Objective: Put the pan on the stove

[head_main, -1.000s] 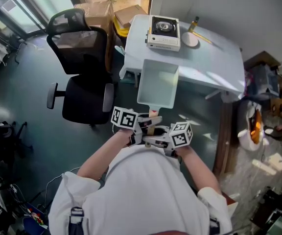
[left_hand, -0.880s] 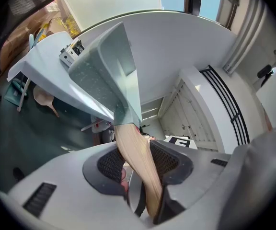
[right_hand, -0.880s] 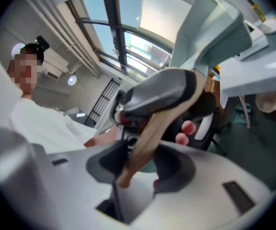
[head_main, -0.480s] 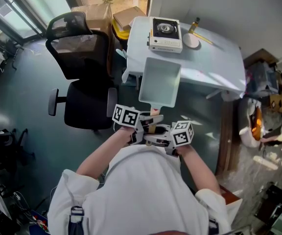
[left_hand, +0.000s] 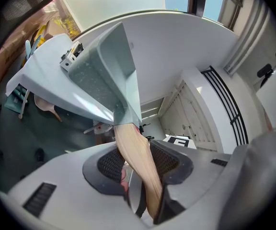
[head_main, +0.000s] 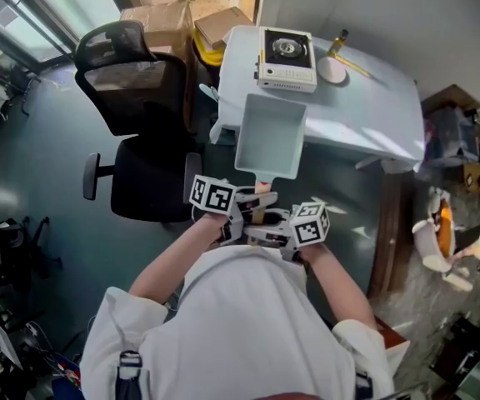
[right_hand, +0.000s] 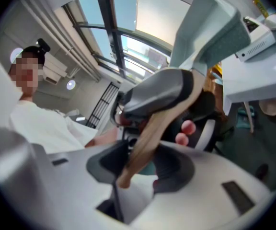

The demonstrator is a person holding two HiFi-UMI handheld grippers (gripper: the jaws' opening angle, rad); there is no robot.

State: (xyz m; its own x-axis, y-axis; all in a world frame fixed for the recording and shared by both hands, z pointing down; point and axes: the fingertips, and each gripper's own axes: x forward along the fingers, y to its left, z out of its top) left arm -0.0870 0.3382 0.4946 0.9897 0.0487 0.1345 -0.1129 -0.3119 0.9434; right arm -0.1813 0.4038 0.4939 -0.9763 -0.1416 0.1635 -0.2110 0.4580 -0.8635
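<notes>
Pale grey-green pan (head_main: 270, 136) with tan wooden handle (left_hand: 134, 153); white table (head_main: 365, 102); black chair (head_main: 147, 188) (mesh back).

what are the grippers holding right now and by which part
Both hold the pan by its wooden handle: the left gripper clamps it nearer the pan body, the right gripper at its free end.

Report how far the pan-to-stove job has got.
Done: the pan is lifted, with the left gripper and right gripper both clamped on its wooden handle. In hand: it hangs in the air by the white table's near edge. Left: carry it to the stove at the far end and set it down.
</notes>
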